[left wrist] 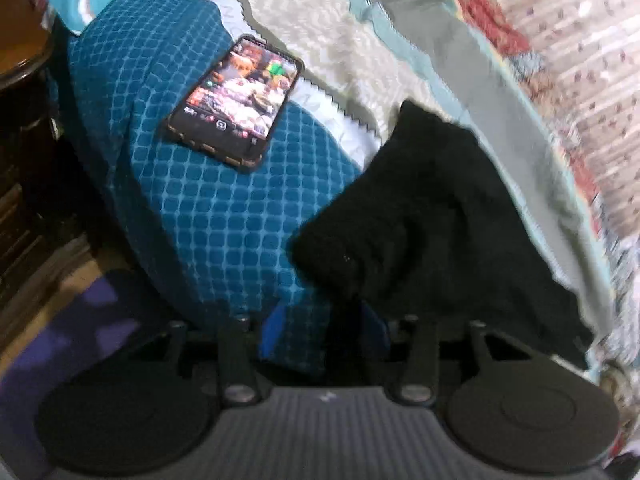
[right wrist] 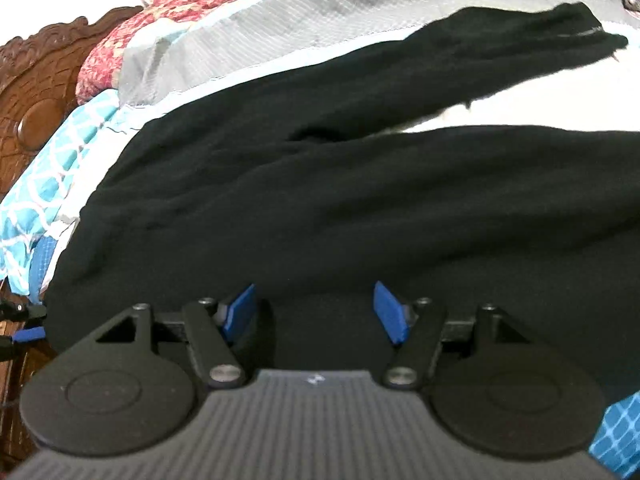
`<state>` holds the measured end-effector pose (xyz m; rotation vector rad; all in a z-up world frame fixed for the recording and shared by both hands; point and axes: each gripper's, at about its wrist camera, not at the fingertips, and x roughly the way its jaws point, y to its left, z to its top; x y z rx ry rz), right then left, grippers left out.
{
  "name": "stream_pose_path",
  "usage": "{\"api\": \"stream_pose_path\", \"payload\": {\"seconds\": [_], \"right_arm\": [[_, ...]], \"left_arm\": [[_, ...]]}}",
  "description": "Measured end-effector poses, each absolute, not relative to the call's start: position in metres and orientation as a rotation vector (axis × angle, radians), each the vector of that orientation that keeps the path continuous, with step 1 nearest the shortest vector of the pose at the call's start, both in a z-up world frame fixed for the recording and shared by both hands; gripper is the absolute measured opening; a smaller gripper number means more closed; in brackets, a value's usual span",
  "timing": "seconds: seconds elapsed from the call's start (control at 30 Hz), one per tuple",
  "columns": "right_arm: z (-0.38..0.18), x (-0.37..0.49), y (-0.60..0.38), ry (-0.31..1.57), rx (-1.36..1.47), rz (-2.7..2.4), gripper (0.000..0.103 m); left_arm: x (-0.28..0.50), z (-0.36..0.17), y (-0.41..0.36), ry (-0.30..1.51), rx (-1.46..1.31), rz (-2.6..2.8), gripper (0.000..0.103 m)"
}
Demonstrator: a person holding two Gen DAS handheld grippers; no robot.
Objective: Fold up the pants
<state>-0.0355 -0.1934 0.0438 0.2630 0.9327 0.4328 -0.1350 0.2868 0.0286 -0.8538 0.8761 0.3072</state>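
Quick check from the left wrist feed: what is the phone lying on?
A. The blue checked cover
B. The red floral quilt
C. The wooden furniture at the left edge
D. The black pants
A: the phone lies screen up, lit, on the blue checked cover, apart from the black pants that lie to its right.

Black pants (right wrist: 280, 200) lie spread on the bed just ahead of the right claw (right wrist: 316, 316), legs splayed apart rightward.
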Motion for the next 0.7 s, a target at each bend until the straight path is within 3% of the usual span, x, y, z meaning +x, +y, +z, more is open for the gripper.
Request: {"api": "stream_pose_path", "payload": {"seconds": [0.2, 0.3, 0.33, 0.37, 0.53, 0.7], "right_arm": [[0.057, -0.038, -0.230, 0.854, 0.331, 0.397, 0.067], [0.067, -0.028, -0.258, 0.799, 0.321, 0.324, 0.067], [0.071, -0.021, -0.266, 0.784, 0.320, 0.293, 0.067], [0.075, -0.012, -0.276, 0.771, 0.320, 0.258, 0.067], [0.109, 0.047, -0.324, 0.723, 0.305, 0.095, 0.067], [0.127, 0.151, -0.368, 0.736, 0.373, -0.056, 0.068]], "left_arm": [[-0.090, 0.095, 0.287, 0.710, -0.561, 0.309, 0.053], [-0.036, 0.123, 0.271, 0.644, -0.292, 0.277, 0.072], [-0.012, 0.127, 0.266, 0.633, -0.201, 0.266, 0.084], [0.011, 0.128, 0.259, 0.633, -0.146, 0.244, 0.090], [0.109, 0.106, 0.238, 0.685, 0.029, 0.143, 0.095], [0.152, 0.065, 0.222, 0.714, 0.155, 0.013, 0.103]]}}
